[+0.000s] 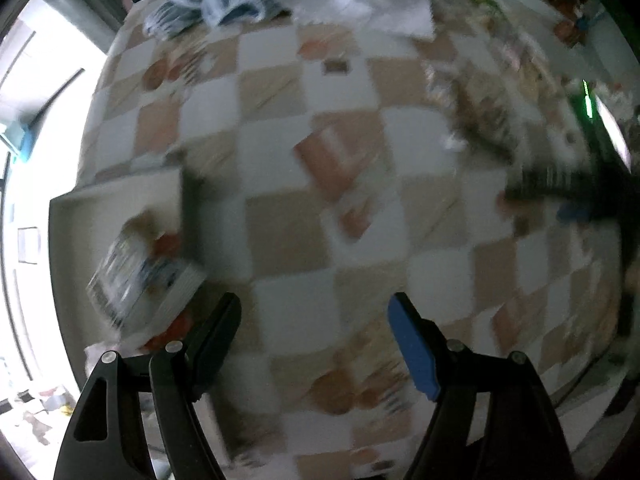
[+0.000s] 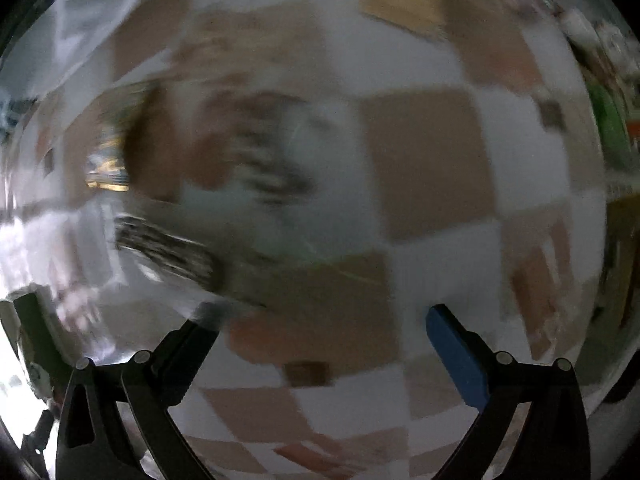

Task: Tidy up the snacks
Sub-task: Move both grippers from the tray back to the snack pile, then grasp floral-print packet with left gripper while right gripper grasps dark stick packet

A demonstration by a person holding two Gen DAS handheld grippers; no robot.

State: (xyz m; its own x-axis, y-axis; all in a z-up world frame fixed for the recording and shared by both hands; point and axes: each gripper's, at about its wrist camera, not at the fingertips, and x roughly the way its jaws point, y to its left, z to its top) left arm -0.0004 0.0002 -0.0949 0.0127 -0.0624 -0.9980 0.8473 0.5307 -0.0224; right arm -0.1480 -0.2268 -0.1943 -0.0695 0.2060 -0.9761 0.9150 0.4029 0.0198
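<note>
Left wrist view: looks straight down along the left hand-held gripper [image 1: 316,312] onto the checkered desk [image 1: 280,232] from close above, a white tray [image 1: 120,200] at left. Right wrist view: looks steeply down past the right hand-held gripper [image 2: 320,324], nearer and heavily blurred. Both views share the checkered desk surface.
</note>
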